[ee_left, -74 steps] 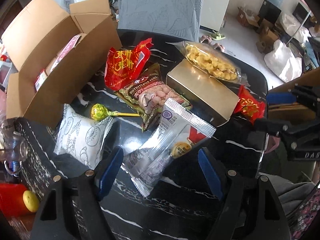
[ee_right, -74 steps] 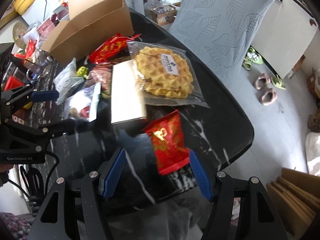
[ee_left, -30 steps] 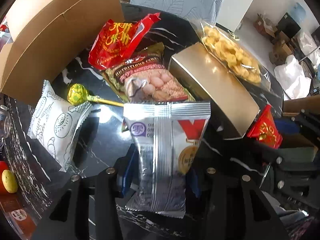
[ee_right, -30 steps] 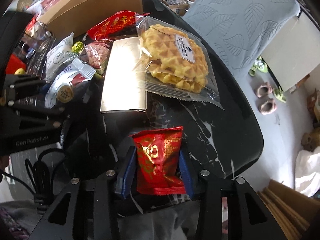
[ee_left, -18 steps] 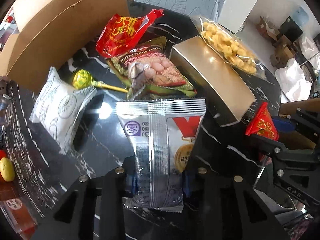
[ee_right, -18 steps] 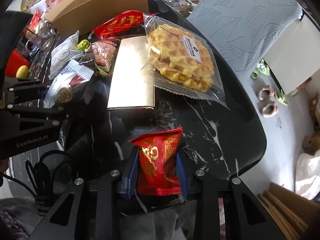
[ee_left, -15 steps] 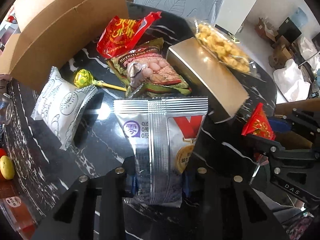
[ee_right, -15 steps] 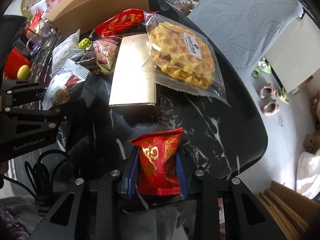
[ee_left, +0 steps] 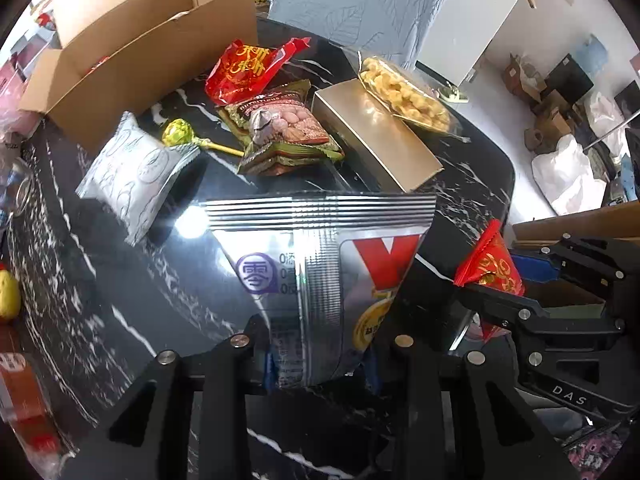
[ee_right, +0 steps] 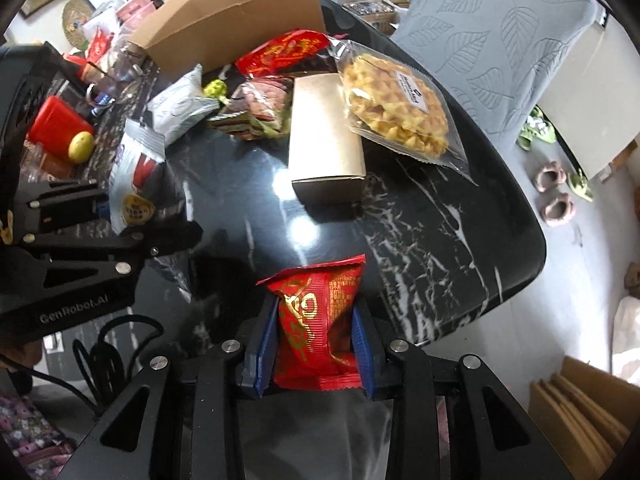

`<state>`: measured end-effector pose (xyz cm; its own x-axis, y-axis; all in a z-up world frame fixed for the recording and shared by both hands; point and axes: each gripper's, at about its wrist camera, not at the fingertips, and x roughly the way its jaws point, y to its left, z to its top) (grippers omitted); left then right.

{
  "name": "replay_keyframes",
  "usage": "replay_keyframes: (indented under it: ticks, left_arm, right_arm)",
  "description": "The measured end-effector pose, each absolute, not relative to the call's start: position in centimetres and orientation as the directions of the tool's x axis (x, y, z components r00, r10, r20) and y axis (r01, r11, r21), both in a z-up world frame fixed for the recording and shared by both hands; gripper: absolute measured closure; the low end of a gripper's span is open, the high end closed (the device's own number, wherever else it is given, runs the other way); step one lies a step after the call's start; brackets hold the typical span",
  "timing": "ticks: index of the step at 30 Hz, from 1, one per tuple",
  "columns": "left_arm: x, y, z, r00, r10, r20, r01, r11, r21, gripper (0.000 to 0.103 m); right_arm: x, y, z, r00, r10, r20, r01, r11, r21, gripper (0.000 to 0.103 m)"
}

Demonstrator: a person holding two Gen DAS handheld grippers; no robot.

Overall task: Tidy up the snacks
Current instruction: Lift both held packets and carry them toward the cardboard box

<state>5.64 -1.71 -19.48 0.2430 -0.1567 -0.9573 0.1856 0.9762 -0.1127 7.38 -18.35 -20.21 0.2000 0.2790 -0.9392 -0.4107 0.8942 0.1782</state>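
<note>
My left gripper (ee_left: 320, 364) is shut on a silver snack packet (ee_left: 320, 264) with a red V, held above the black marble table (ee_left: 120, 280). My right gripper (ee_right: 316, 344) is shut on a small red snack packet (ee_right: 316, 320), also lifted; that packet shows at the right of the left wrist view (ee_left: 492, 264). On the table lie a white pillow packet (ee_left: 136, 168), a green lollipop (ee_left: 180, 138), a nut bag (ee_left: 280, 128), a red bag (ee_left: 248, 68), a gold box (ee_left: 372, 136) and a waffle bag (ee_right: 396, 100). An open cardboard box (ee_left: 132, 48) stands at the far left.
A grey leaf-pattern chair (ee_right: 500, 36) stands behind the table. A red container with a yellow lid (ee_right: 60, 128) and clutter sit along the table's left edge. Slippers (ee_right: 556, 192) lie on the floor beyond the rounded table edge (ee_right: 532, 240). Flat cardboard (ee_right: 580, 412) is at lower right.
Both grippers closed on their packets, silver on the left and red on the right, lifted them off the table and drew them up and back.
</note>
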Motion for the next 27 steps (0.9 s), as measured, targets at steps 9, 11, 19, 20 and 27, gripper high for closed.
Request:
replay_keyframes:
  ticks: [9,11,19,20,27]
  left_arm:
    - [4.4,-1.2,-16.2,0.32,-0.153,-0.935,0.127,0.985,-0.118,0.071]
    - [4.3,-1.2,-15.6,0.336,-0.147,-0.93,0.11,0.987,-0.117,0.071]
    - [4.3,-0.2,-12.2,0.407,-0.134,-0.904,0.069,0.991,-0.116,0.071]
    - [4.3,0.1,-11.6,0.417,-0.135,-0.899,0.061,0.991,-0.121,0.071]
    - [5.1,1.8,-8.5,0.482,-0.14,-0.865,0.005,0.988,-0.157,0.071]
  right_arm:
    - [6.3,-18.0,-17.5,0.231,0.321,-0.919,-0.41,0.888,0.207,0.069]
    - [6.2,-18.0,-16.8,0.228,0.333,-0.915,-0.421,0.881,0.216,0.069]
    - [6.2,-15.9,-14.1,0.243,0.361,-0.9,-0.491,0.846,0.207,0.069]
    - [6.3,-15.5,-13.8,0.245,0.364,-0.899,-0.502,0.84,0.203,0.069]
    - [7.7,-13.5,-10.5,0.27,0.382,-0.884,-0.574,0.801,0.171,0.069]
